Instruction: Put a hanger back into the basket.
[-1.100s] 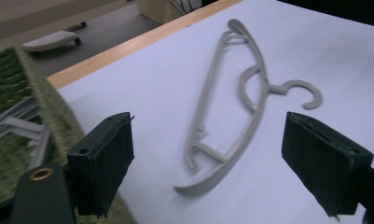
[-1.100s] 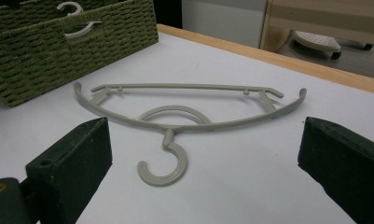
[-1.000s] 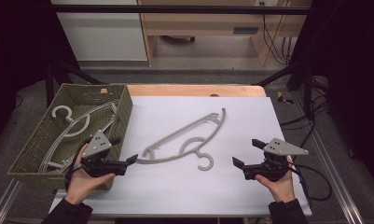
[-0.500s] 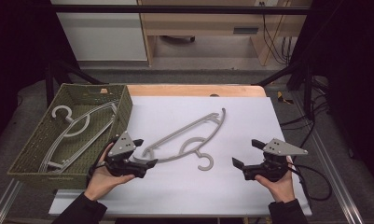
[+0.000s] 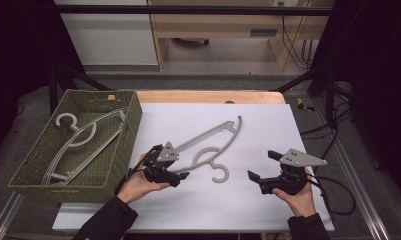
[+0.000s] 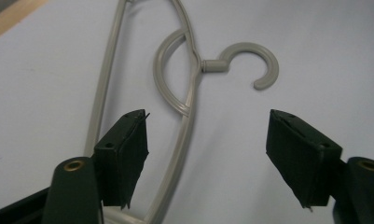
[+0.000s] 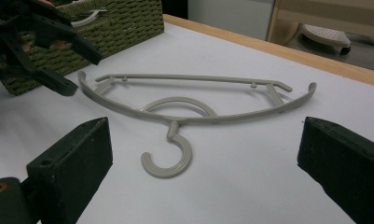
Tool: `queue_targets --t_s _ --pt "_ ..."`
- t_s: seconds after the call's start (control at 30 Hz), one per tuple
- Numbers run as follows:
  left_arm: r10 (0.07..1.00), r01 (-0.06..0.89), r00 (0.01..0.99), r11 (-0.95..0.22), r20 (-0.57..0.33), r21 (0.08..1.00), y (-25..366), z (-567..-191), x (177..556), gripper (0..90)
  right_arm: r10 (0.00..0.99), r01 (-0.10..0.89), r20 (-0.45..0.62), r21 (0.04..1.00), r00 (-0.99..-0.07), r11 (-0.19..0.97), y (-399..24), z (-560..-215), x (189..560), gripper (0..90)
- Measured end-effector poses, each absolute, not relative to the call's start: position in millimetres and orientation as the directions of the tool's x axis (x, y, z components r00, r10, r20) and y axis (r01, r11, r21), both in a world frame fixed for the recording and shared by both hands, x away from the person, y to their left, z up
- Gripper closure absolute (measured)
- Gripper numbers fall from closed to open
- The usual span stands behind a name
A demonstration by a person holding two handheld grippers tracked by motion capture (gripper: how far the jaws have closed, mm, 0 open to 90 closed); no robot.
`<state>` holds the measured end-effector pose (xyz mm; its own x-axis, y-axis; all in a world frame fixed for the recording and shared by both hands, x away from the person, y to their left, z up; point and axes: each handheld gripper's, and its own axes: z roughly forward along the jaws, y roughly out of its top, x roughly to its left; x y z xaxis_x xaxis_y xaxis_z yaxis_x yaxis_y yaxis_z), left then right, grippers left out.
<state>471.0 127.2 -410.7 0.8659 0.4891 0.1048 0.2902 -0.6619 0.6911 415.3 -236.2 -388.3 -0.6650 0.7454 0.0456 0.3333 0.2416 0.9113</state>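
Right of the woven basket (image 5: 28, 172), on the white table sheet (image 5: 268, 125), lies the loose grey hanger (image 5: 215, 137), and we take it as the thing in hand. Its long axis runs on a diagonal, from the end nearest the basket's front corner up and away to the far end, with the hook (image 5: 219, 174) curling off toward our side of the table. Our left gripper (image 5: 179, 175) sits at the hanger's basket-side end, clearly the nearer of the two; in the left gripper view the hanger's lower bar (image 6: 187, 140) runs up between the pads, close to one pad (image 6: 126, 154) but we see no squeeze yet. Its jaws have just been closing and are spread part way, the bar between them but not pinched. We judge the next move is a close on that bar.

Our right gripper (image 5: 260, 167) waits well right of the hook, apart from the hanger, jaws spread wide with nothing between; its own view faces the hook (image 7: 168, 158) head-on.

Counts: one basket, one loose hanger on the sheet, at least two hangers (image 5: 83, 142) stacked inside the basket (exact number hard to tell), two grippers.
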Motion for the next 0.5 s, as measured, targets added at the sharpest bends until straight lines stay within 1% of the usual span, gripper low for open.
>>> queue_targets --t_s 0.03,0.07,0.27,0.3,0.37,0.5 --pt "0.489 0.290 0.866 -0.662 0.105 0.691 127 -411 471 30.9 0.745 0.333 0.046 0.911 -0.665 0.242 -236 -388 415 3.4" --pt "0.484 0.294 0.867 -0.686 0.116 0.666 121 -418 475 33.9 0.742 0.334 0.046 0.910 -0.669 0.245 -236 -389 415 3.5" --pt "0.490 0.314 0.859 -0.733 0.147 0.603 110 -435 488 43.7 0.741 0.338 0.047 0.908 -0.670 0.248 -235 -390 416 3.9" --pt "0.501 0.329 0.853 -0.733 0.145 0.596 108 -439 491 44.4 0.739 0.339 0.048 0.907 -0.672 0.249 -234 -390 416 4.0" --pt "0.506 0.351 0.853 -0.738 0.129 0.576 108 -444 498 48.8 0.737 0.339 0.047 0.906 -0.674 0.253 -234 -390 417 4.0" --pt "0.511 0.373 0.851 -0.750 0.119 0.546 108 -452 507 54.3 0.736 0.341 0.046 0.904 -0.675 0.256 -233 -391 417 4.0"
